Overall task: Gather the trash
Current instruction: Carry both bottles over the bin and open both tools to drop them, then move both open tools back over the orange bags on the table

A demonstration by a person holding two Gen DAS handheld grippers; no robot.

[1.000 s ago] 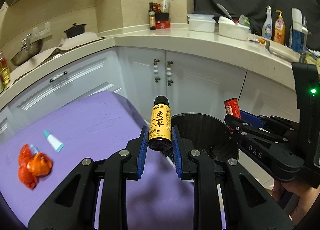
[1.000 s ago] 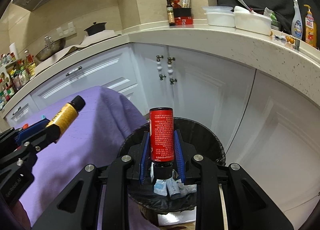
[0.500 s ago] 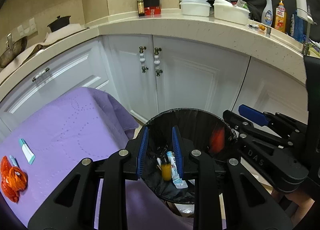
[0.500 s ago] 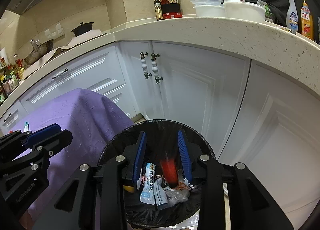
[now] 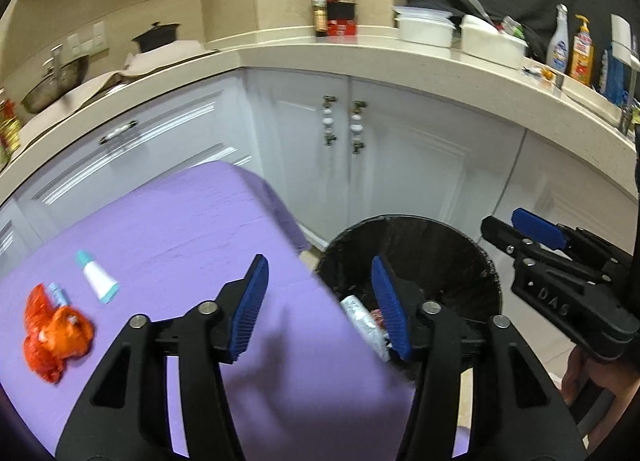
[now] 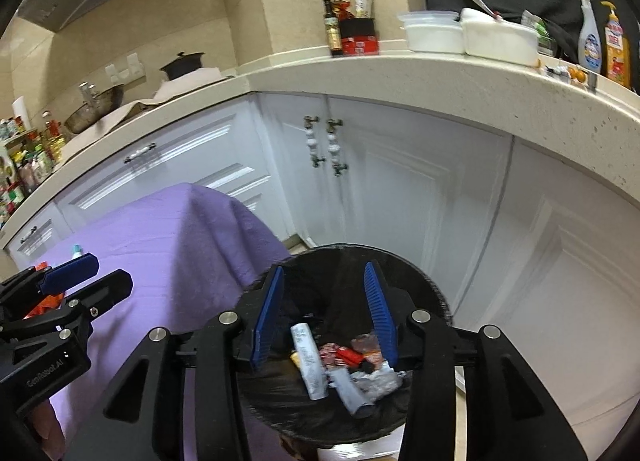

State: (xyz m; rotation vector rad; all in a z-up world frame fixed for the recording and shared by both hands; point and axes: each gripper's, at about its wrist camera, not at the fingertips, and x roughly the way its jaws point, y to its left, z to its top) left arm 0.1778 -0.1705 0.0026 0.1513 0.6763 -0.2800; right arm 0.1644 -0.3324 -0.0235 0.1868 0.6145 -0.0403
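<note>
The left gripper (image 5: 318, 289) has just been opening and stands wide with nothing between its blue pads, above the purple cloth (image 5: 192, 237) at the rim of the black bin (image 5: 472, 253). The right gripper (image 6: 324, 301), also just opening and empty, hangs over the bin, where tubes and wrappers (image 6: 340, 365) lie. An orange wrapper (image 5: 54, 335) and a small white tube (image 5: 98, 277) lie on the cloth, well apart from the bin

White letters "DAS" on the right gripper's (image 5: 536, 229) black body; "GenRobot.AI" on the left gripper's (image 6: 86, 275) body, lower left.
</note>
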